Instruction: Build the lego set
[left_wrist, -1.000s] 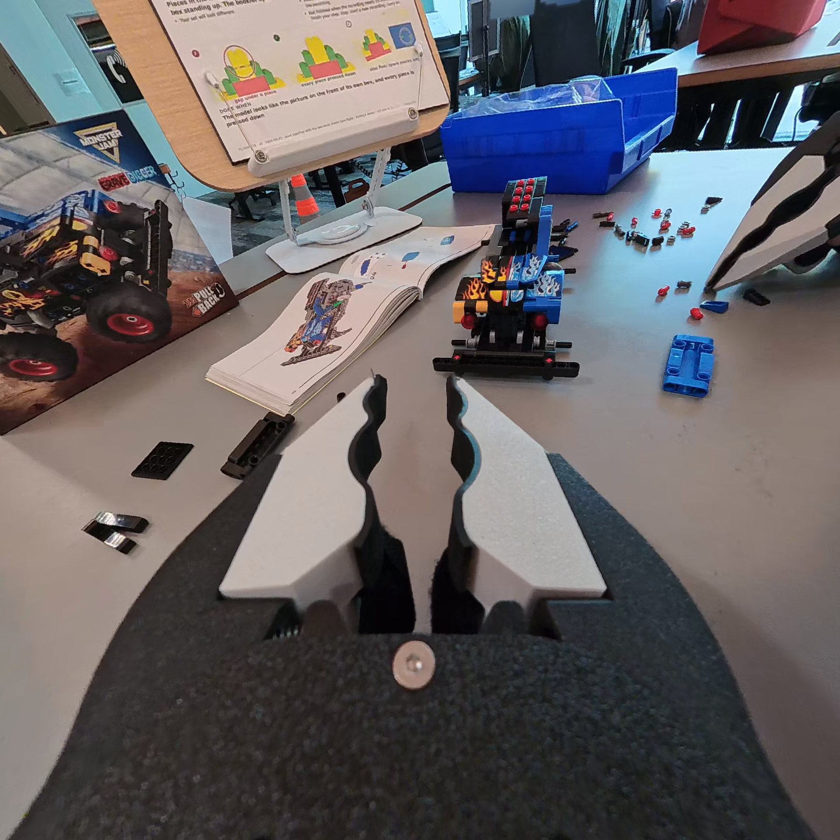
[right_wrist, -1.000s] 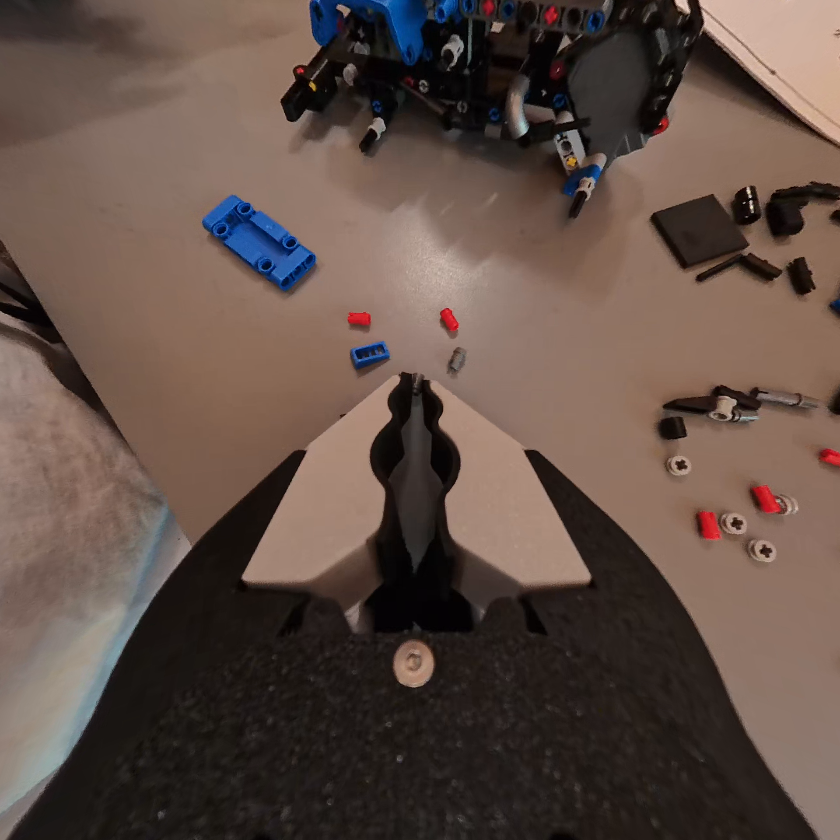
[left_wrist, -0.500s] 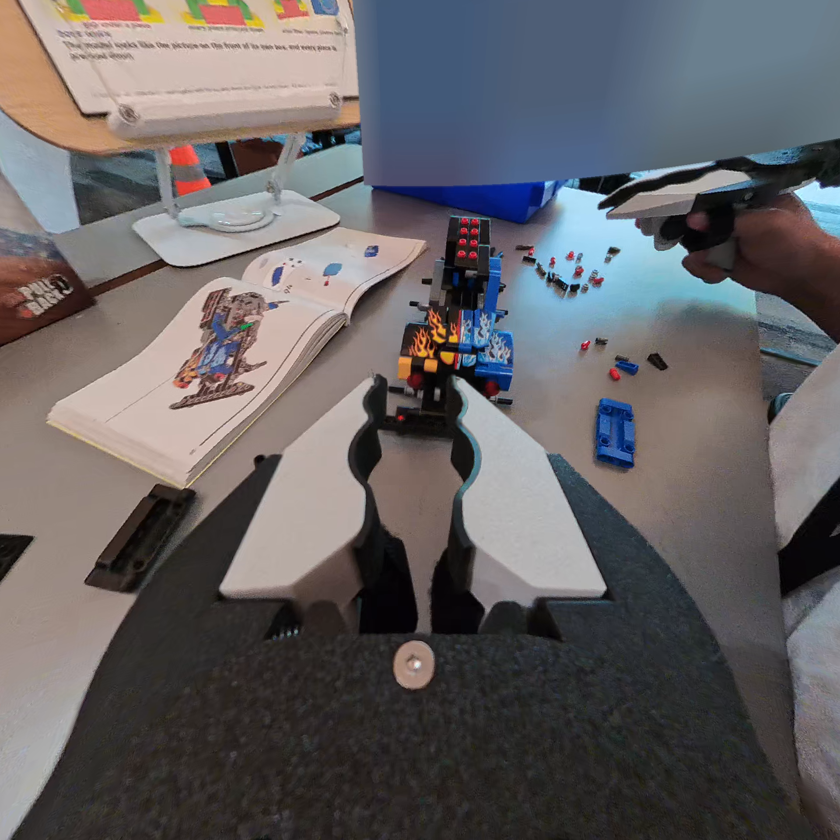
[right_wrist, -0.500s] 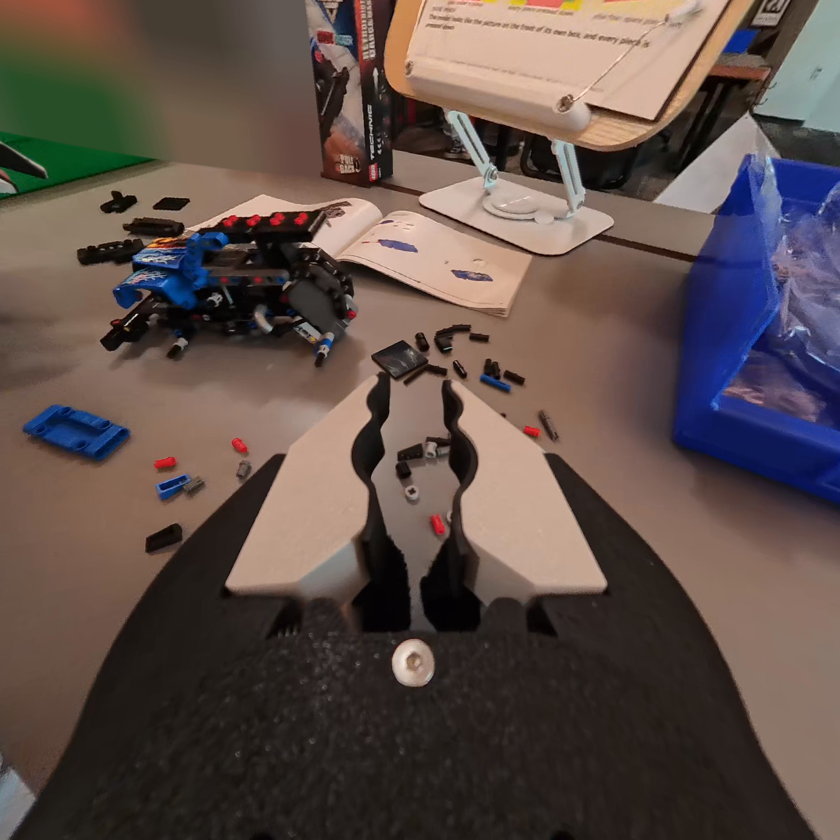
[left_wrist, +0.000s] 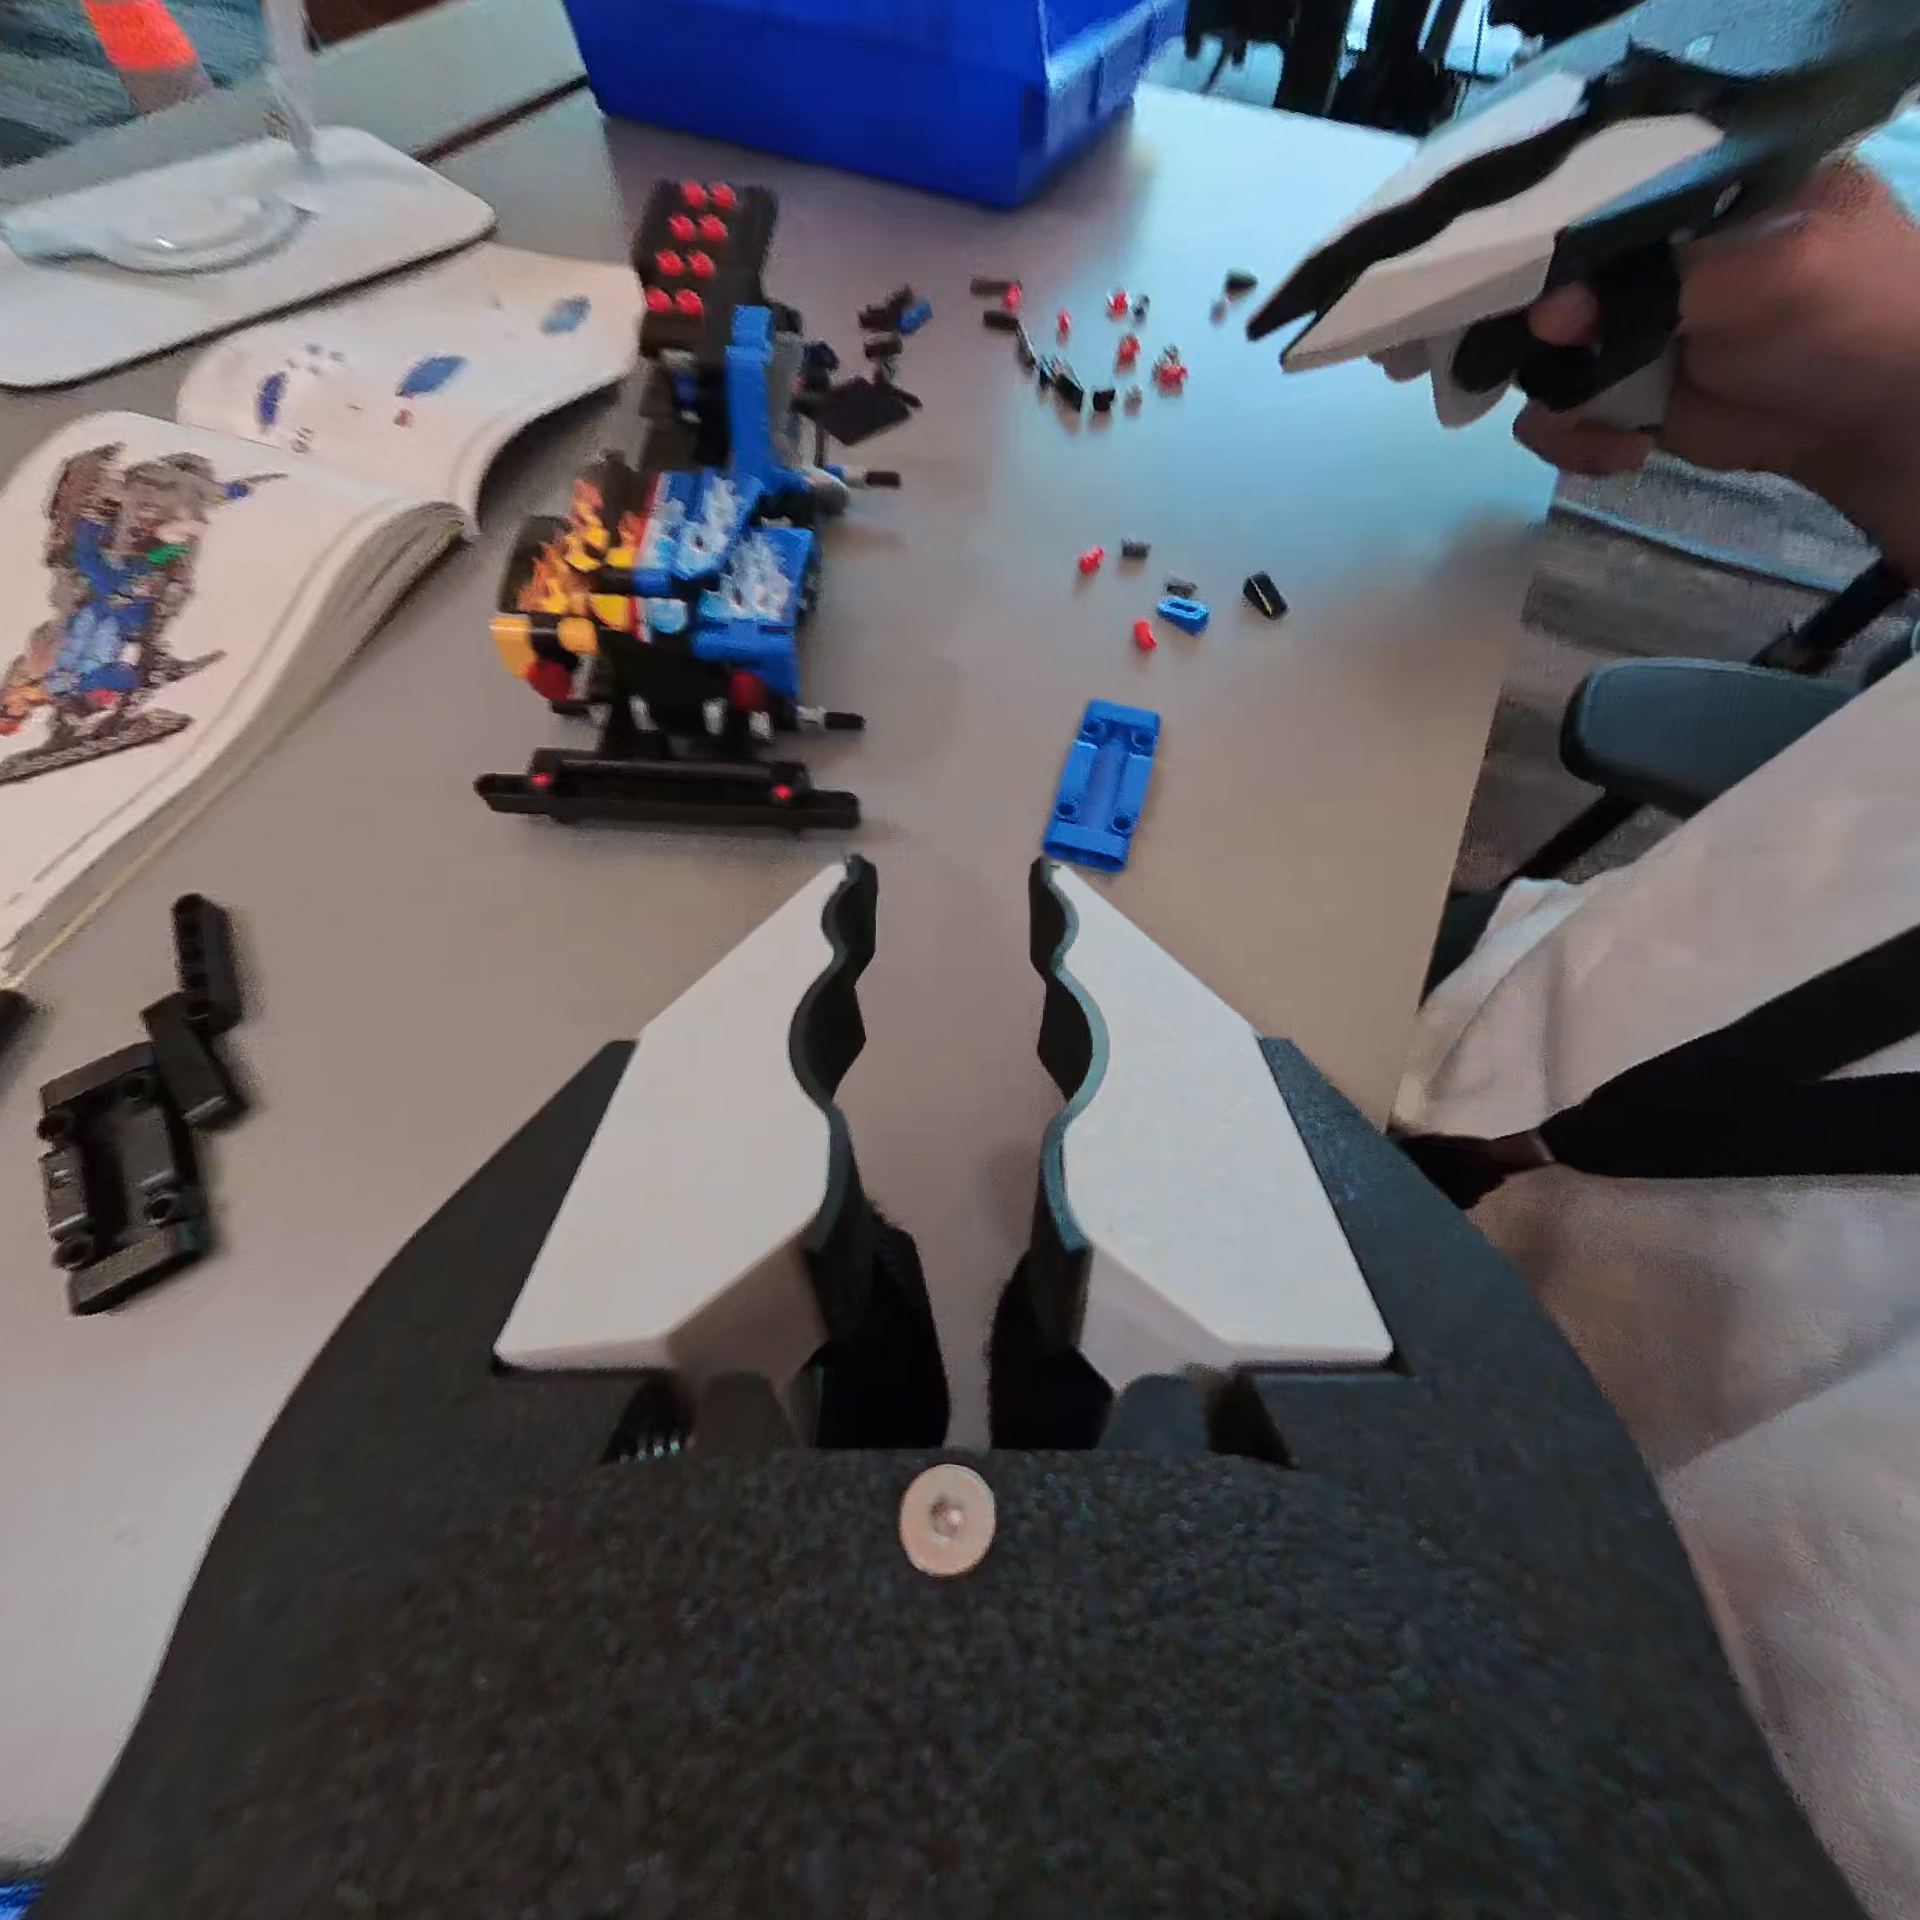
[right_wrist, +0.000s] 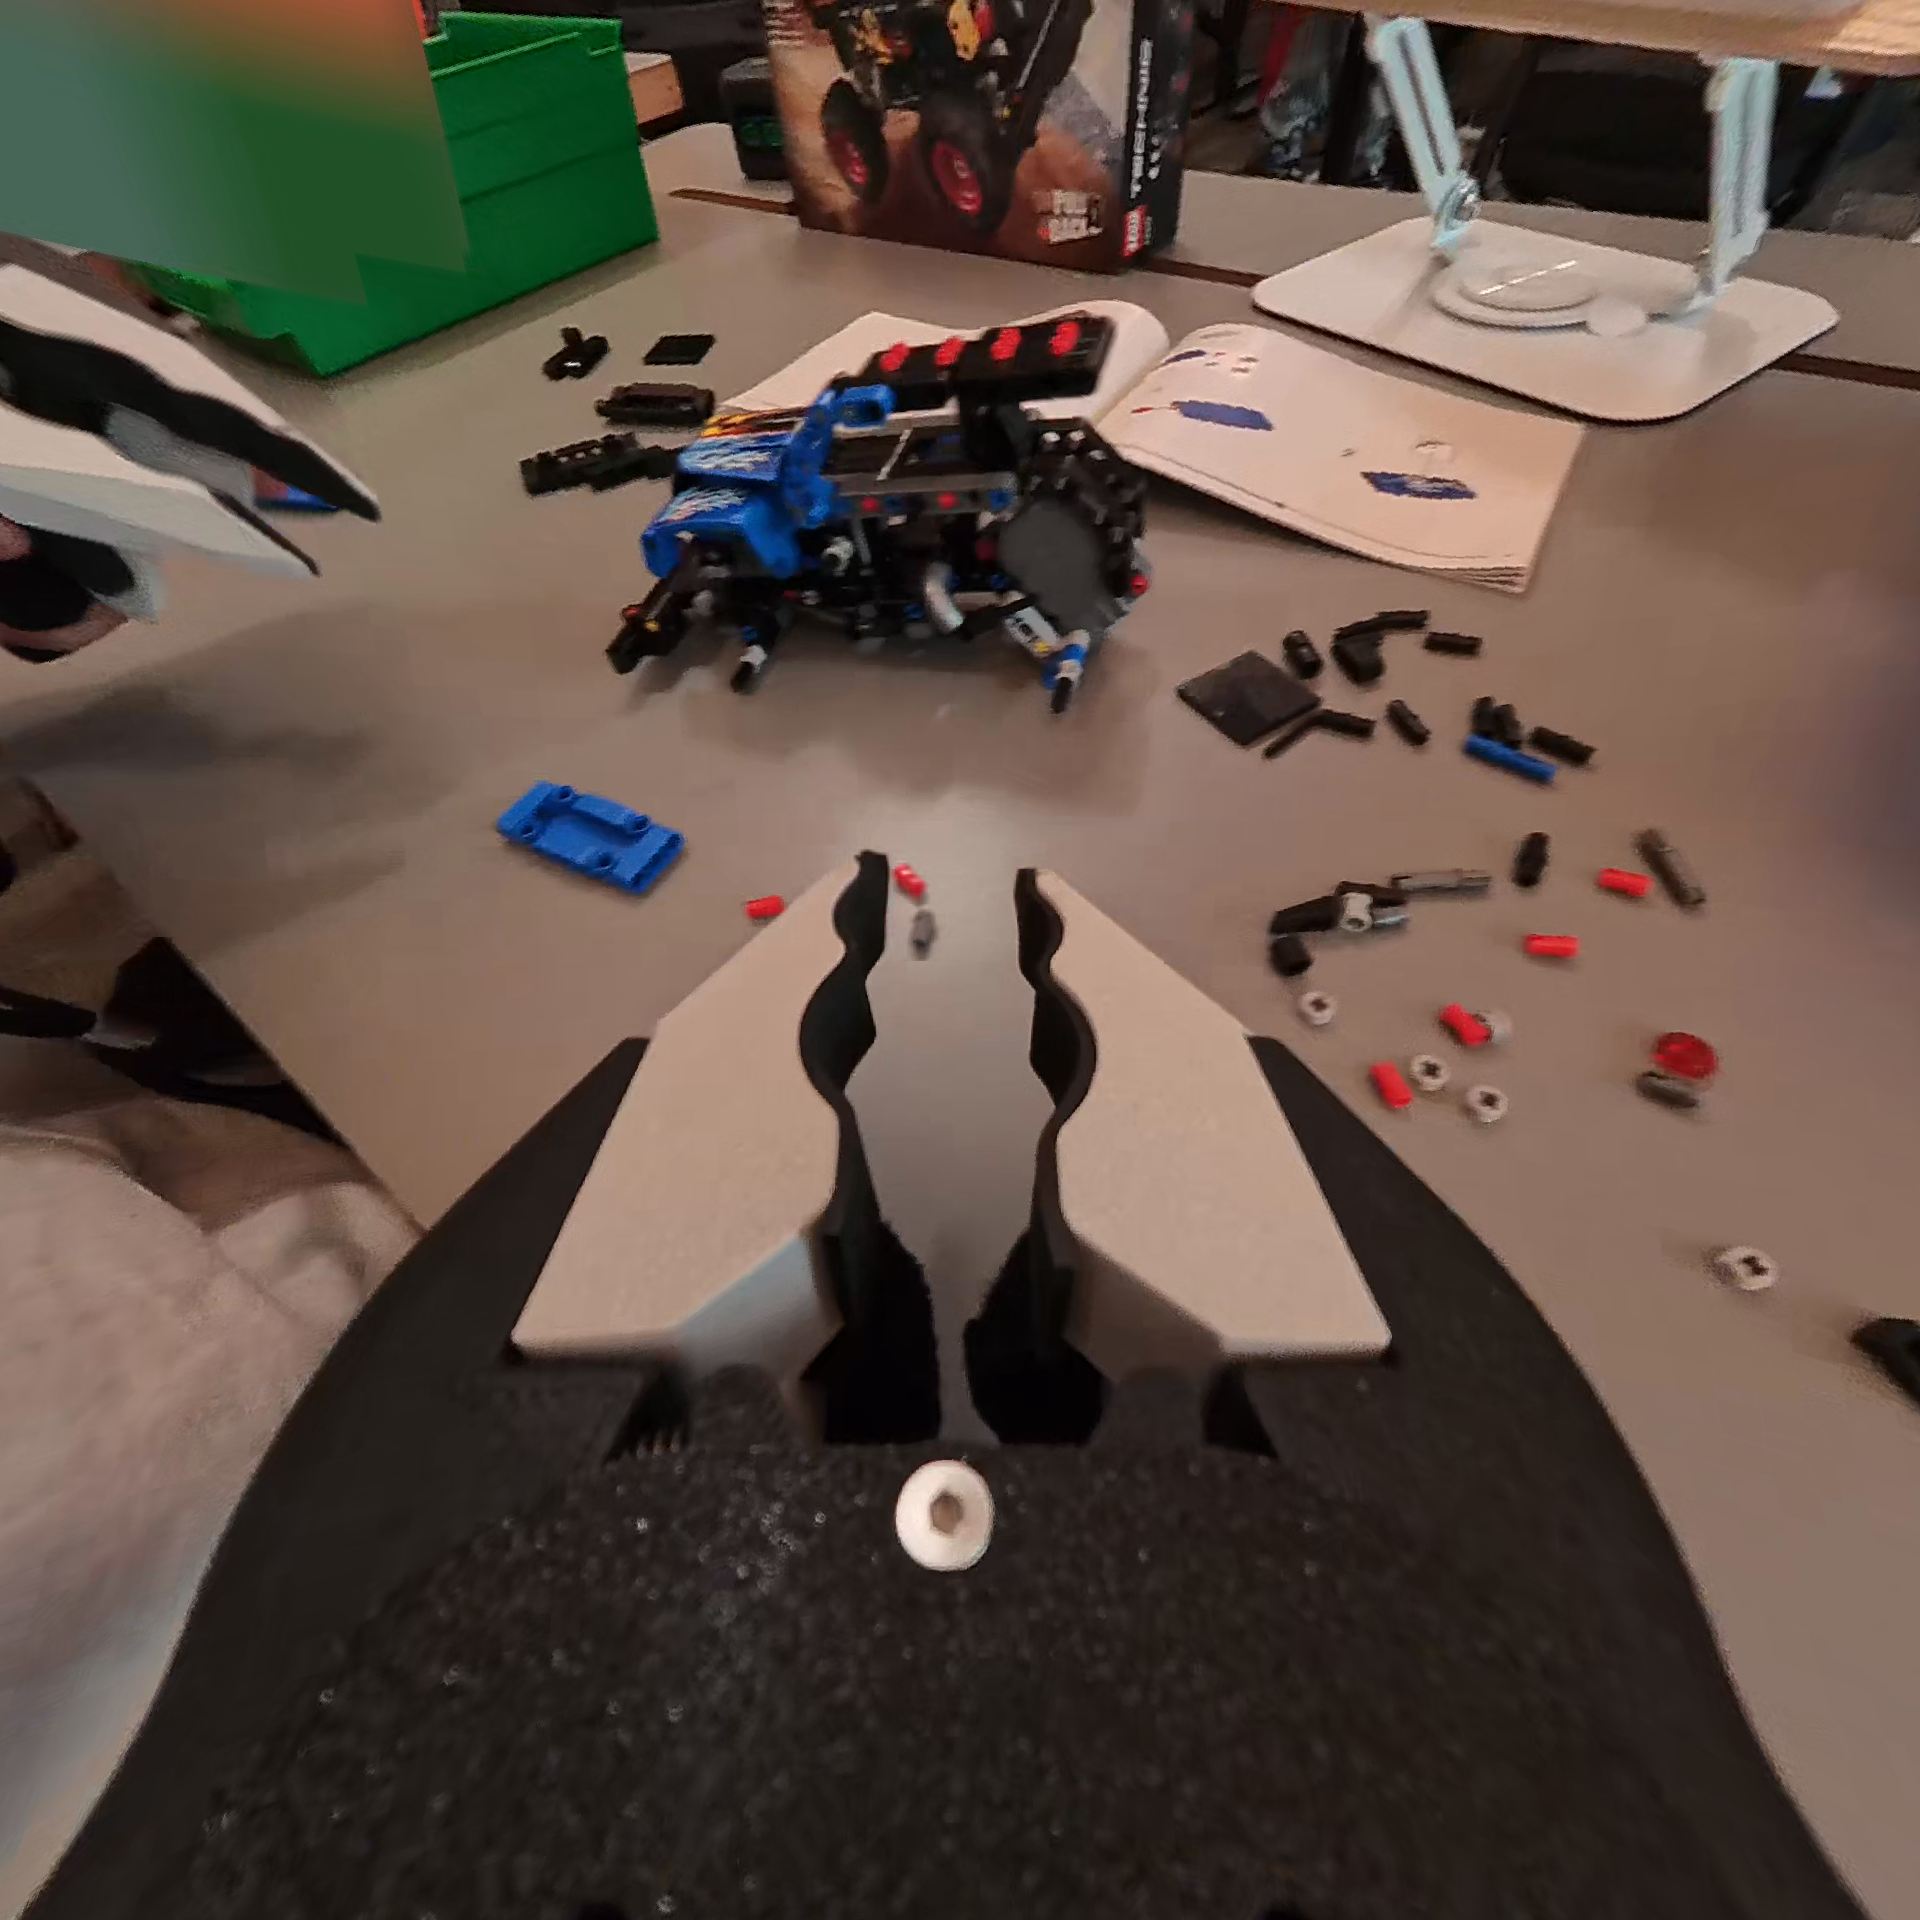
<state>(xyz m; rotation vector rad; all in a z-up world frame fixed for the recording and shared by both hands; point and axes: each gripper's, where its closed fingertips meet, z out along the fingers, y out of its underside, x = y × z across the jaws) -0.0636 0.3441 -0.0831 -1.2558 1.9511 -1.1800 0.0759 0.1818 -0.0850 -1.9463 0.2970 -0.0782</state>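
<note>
Left wrist view: left gripper (left_wrist: 945, 883) gapes, empty; truck model (left_wrist: 665, 582) mid-tabletop, blurred; one blue plate (left_wrist: 1103, 781) near right edge.
Right wrist view: right gripper (right_wrist: 943, 883) parted, empty; booklet (right_wrist: 1340, 457) partly hidden behind model (right_wrist: 894, 509); box (right_wrist: 987, 114) cut off.

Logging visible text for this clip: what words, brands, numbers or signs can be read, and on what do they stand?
I do not copy writing out; these are the things that bear it.
Lego box: printed logos and lettering on its front and side.
Open instruction booklet: pictures only; any print is too small to read.
Truck model: flame decals, no lettering seen.
Left wrist view: nothing readable.
</note>
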